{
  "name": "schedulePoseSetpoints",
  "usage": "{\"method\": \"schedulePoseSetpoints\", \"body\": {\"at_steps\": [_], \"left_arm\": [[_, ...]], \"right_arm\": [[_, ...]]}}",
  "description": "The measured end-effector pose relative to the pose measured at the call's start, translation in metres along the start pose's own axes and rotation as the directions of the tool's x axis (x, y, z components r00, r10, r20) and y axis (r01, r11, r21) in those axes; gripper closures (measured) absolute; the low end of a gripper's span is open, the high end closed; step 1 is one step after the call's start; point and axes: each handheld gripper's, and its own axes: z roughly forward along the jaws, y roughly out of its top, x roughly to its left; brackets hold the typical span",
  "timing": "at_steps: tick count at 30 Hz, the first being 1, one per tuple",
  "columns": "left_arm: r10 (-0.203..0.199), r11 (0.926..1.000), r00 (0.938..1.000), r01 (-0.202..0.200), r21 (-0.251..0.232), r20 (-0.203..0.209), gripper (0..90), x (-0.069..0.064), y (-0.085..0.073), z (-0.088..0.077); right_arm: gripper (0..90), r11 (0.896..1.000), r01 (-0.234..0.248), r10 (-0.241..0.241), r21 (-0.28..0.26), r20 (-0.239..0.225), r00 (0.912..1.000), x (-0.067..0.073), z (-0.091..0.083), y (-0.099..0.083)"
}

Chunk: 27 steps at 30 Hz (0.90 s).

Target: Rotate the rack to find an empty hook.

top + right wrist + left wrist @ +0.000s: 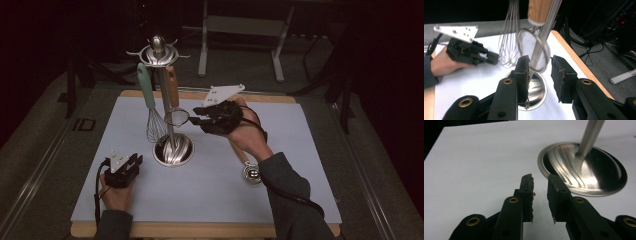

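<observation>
Right tool [539,65] parted, empty, just before the strainer [533,50].

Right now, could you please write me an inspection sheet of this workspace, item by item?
Surface: pale sheet over a wooden board, flat.
Job's things: steel utensil stand upright; a whisk with a mint handle and a small wood-handled strainer hang from it.
Clutter: a wood-handled utensil with a round metal head lies near the right forearm.
Grippers: left tool open, nothing between its jaws, low by the stand's base; right tool open, its jaws either side of the strainer's ring, not pressing.
Cables: one trails from each tool along the wrist.
Surroundings: dark room, a table frame behind.
</observation>
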Motion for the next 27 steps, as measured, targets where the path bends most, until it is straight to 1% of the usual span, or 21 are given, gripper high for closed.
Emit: {"method": "schedulePoseSetpoints", "body": {"at_steps": [2, 3, 4, 5, 6, 8, 10, 12, 14, 15, 17, 19, 20, 21, 24, 25, 27], "left_arm": [[-0.016, 0.9999, 0.9997, 0.016, 0.000, -0.019, 77.3, 0.001, 0.000, -0.001], [-0.016, 0.9999, 0.9997, 0.016, 0.000, -0.019, 77.3, 0.001, 0.000, -0.001], [-0.041, 0.9991, 0.9984, 0.041, -0.009, -0.039, 77.3, 0.001, 0.001, -0.003], [-0.050, 0.9987, 0.9977, 0.050, -0.014, -0.046, 77.8, 0.001, 0.001, -0.004], [-0.059, 0.9981, 0.9973, 0.058, -0.021, -0.043, 78.4, 0.001, 0.002, -0.005], [-0.056, 0.9978, 0.9978, 0.055, -0.036, -0.034, 79.1, 0.000, 0.005, -0.008], [-0.047, 0.9975, 0.9987, 0.046, -0.053, -0.020, 79.3, -0.003, 0.010, -0.012], [-0.040, 0.9959, 0.9992, 0.040, -0.081, 0.002, 79.8, -0.005, 0.017, -0.016], [-0.034, 0.9933, 0.9986, 0.039, -0.109, 0.041, 82.3, -0.007, 0.023, -0.021], [-0.029, 0.9921, 0.9981, 0.036, -0.120, 0.055, 84.0, -0.009, 0.027, -0.024], [-0.025, 0.9889, 0.9954, 0.038, -0.143, 0.093, 86.4, -0.011, 0.033, -0.029], [-0.026, 0.9839, 0.9927, 0.046, -0.173, 0.118, 89.9, -0.014, 0.040, -0.034], [-0.019, 0.9814, 0.9914, 0.044, -0.187, 0.130, 90.0, -0.015, 0.044, -0.037], [-0.017, 0.9777, 0.9891, 0.047, -0.205, 0.146, 90.0, -0.017, 0.048, -0.040], [0.001, 0.9652, 0.9850, 0.044, -0.258, 0.173, 90.0, -0.021, 0.061, -0.049], [0.007, 0.9594, 0.9825, 0.046, -0.278, 0.186, 90.0, -0.022, 0.066, -0.052], [0.027, 0.9452, 0.9794, 0.041, -0.324, 0.200, 90.0, -0.025, 0.075, -0.058]], "right_arm": [[66.9, 1.000, 0.002, -0.002, 0.005, 0.002, 1.0000, -0.001, 0.000, -0.004], [66.9, 1.000, 0.002, -0.002, 0.005, 0.002, 1.0000, -0.001, 0.000, -0.004], [66.9, 1.000, -0.004, 0.003, 0.008, 0.003, 1.0000, -0.002, -0.001, -0.006], [67.0, 1.000, -0.012, 0.012, 0.016, 0.005, 0.9999, -0.003, -0.001, -0.010], [67.0, 1.000, -0.018, 0.018, 0.020, 0.005, 0.9998, -0.004, -0.001, -0.012], [67.0, 0.999, -0.022, 0.022, 0.029, 0.004, 0.9998, -0.005, 0.000, -0.017], [67.0, 0.999, -0.033, 0.033, 0.032, 0.001, 0.9995, -0.006, 0.000, -0.023], [66.9, 0.998, -0.041, 0.041, 0.037, -0.002, 0.9991, -0.007, 0.001, -0.028], [66.9, 0.998, -0.048, 0.048, 0.049, -0.003, 0.9988, -0.007, 0.002, -0.034], [66.9, 0.997, -0.045, 0.045, 0.055, -0.005, 0.9990, -0.007, 0.003, -0.036], [66.3, 0.996, -0.052, 0.052, 0.071, -0.004, 0.9986, -0.006, 0.005, -0.042], [65.3, 0.995, -0.054, 0.054, 0.079, -0.006, 0.9985, -0.006, 0.006, -0.048], [64.8, 0.995, -0.054, 0.055, 0.086, -0.005, 0.9985, -0.006, 0.007, -0.052], [64.5, 0.994, -0.055, 0.055, 0.093, -0.002, 0.9985, -0.006, 0.008, -0.055], [63.8, 0.992, -0.062, 0.062, 0.113, 0.005, 0.9981, -0.005, 0.010, -0.066], [63.9, 0.991, -0.068, 0.067, 0.116, 0.008, 0.9977, -0.004, 0.012, -0.070], [63.9, 0.989, -0.081, 0.080, 0.125, 0.009, 0.9967, -0.004, 0.015, -0.079]]}}
